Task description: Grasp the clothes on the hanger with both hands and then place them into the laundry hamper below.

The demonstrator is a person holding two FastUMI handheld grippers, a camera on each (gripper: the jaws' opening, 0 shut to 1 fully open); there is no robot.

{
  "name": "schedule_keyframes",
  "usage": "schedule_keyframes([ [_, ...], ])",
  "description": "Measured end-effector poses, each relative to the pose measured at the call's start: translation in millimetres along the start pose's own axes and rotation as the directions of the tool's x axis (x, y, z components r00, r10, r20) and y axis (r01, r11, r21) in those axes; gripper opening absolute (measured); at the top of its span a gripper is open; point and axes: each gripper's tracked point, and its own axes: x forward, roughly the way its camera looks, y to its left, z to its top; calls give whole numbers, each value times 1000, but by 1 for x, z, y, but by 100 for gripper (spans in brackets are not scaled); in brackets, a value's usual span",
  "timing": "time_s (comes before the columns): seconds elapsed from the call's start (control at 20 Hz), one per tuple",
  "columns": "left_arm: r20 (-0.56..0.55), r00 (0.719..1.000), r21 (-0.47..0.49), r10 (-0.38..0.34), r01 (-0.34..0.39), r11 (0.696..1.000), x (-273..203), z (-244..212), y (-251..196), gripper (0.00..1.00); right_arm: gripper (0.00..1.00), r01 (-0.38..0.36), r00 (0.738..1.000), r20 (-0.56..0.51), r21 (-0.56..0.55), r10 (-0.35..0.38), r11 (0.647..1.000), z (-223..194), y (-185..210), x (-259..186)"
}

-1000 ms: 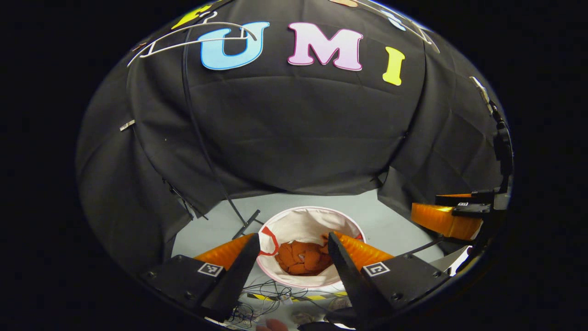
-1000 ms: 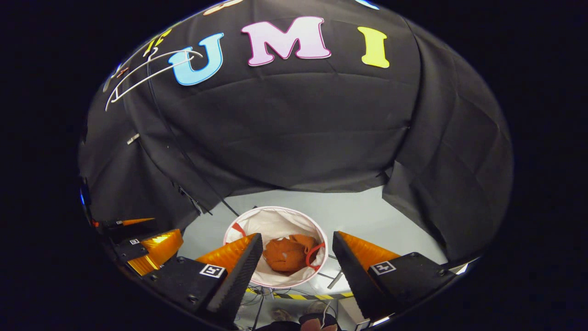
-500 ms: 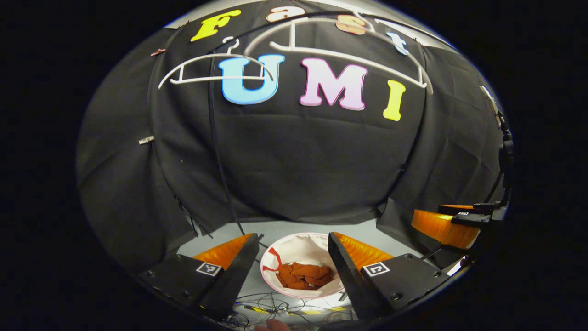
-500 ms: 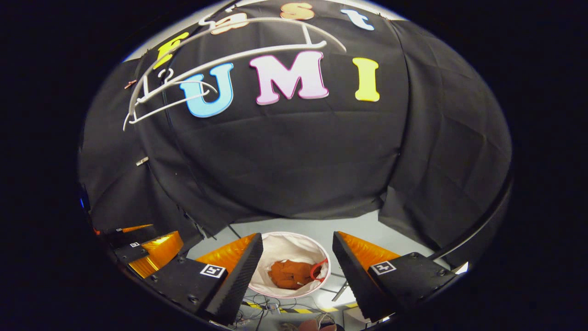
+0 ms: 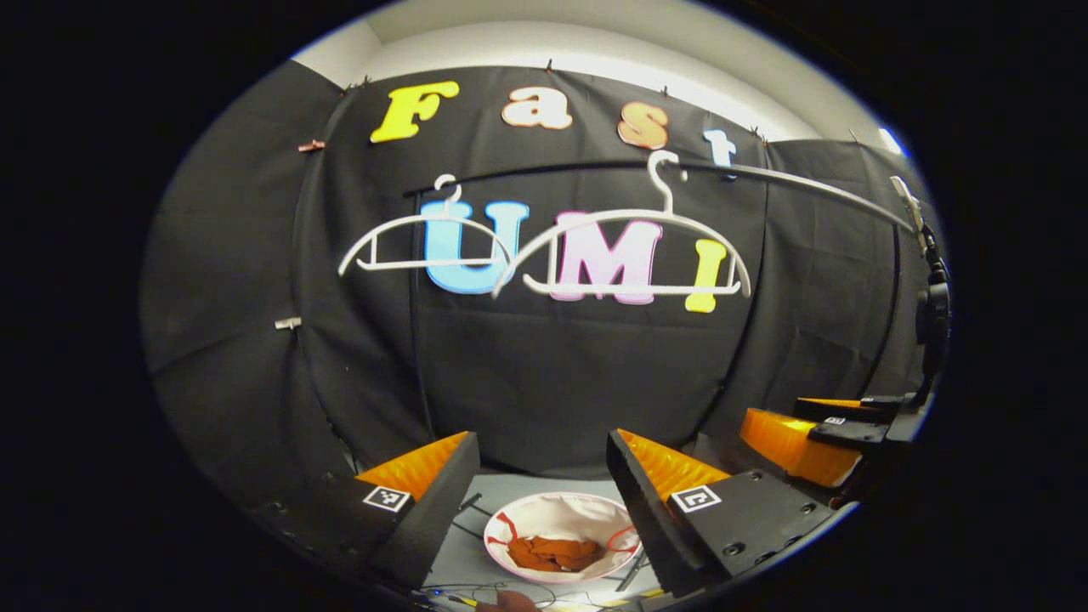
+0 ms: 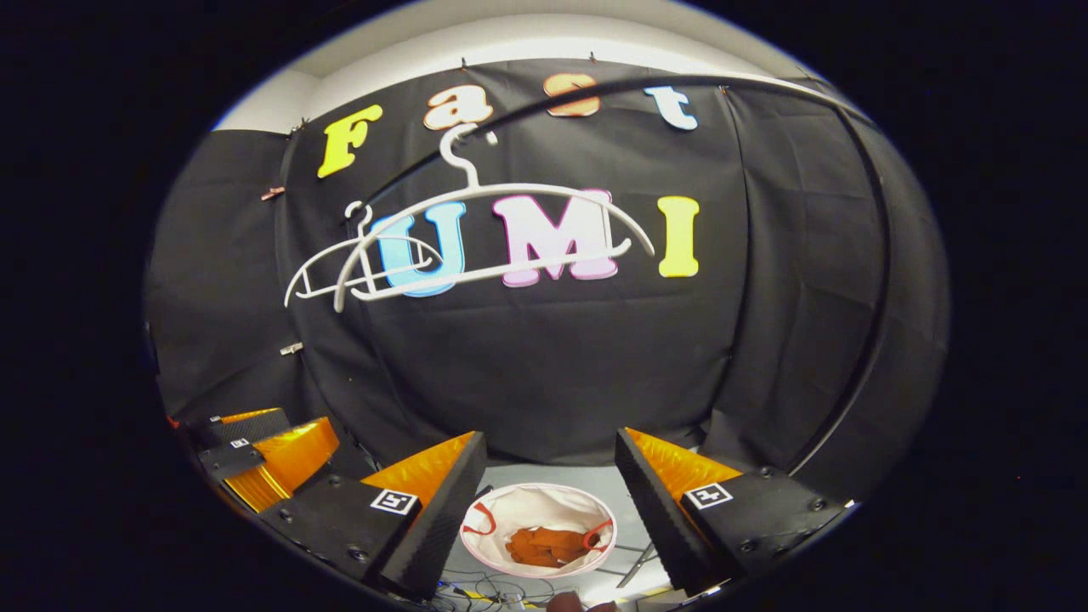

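Note:
Rust-orange clothes (image 5: 554, 552) (image 6: 544, 545) lie crumpled inside the white laundry hamper (image 5: 586, 518) (image 6: 523, 507) with red handles, down on the grey floor. My left gripper (image 5: 537, 463) is open, held high above the hamper with nothing between its fingers. My right gripper (image 6: 551, 463) is open too, equally high and empty. Two bare white hangers (image 5: 633, 217) (image 5: 425, 242) hang from a black rail (image 5: 765, 174). In the right gripper view the same hangers (image 6: 493, 229) overlap. The right gripper's orange finger (image 5: 790, 438) sits at the left gripper view's right edge; the left gripper's finger (image 6: 280, 455) sits at the right gripper view's left edge.
Loose cables (image 6: 476, 586) and a strip of yellow-black tape lie on the floor in front of the hamper. A black upright post (image 5: 416, 357) of the rail stand runs down on the left. A fingertip (image 5: 508, 602) peeks in at the bottom edge.
Both grippers have risen and tilted up away from the hamper, staying open. The hamper has slid down and shrunk in both views, and the hangers and rail have come fully into view.

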Motion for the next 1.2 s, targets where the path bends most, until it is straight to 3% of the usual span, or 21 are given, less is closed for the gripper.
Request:
schedule_keyframes([
  [0.3, 136, 991, 59, 16, -24, 998, -55, 59, 18, 95, 98, 10, 989, 148, -43, -4, 999, 60, 24, -57],
  [0.4, 163, 986, 77, 15, -28, 997, -71, 71, 21, 98, 98, 15, 984, 180, -51, -6, 999, 70, 26, -70],
  [0.45, 178, 984, 84, 16, -32, 996, -78, 76, 22, 92, 98, 20, 980, 198, -50, -10, 999, 75, 28, -78],
  [0.85, 243, 969, 70, 40, -59, 996, -114, 104, 25, 92, 98, 9, 939, 343, -84, 20, 996, 127, 41, -126],
  [1.0, 263, 963, 56, 53, -70, 996, -123, 113, 28, 92, 98, -3, 933, 359, -99, 39, 995, 134, 46, -122],
  [1.2, 280, 958, 58, 60, -79, 995, -131, 115, 26, 92, 100, -17, 947, 319, -77, 41, 997, 122, 50, -120],
])
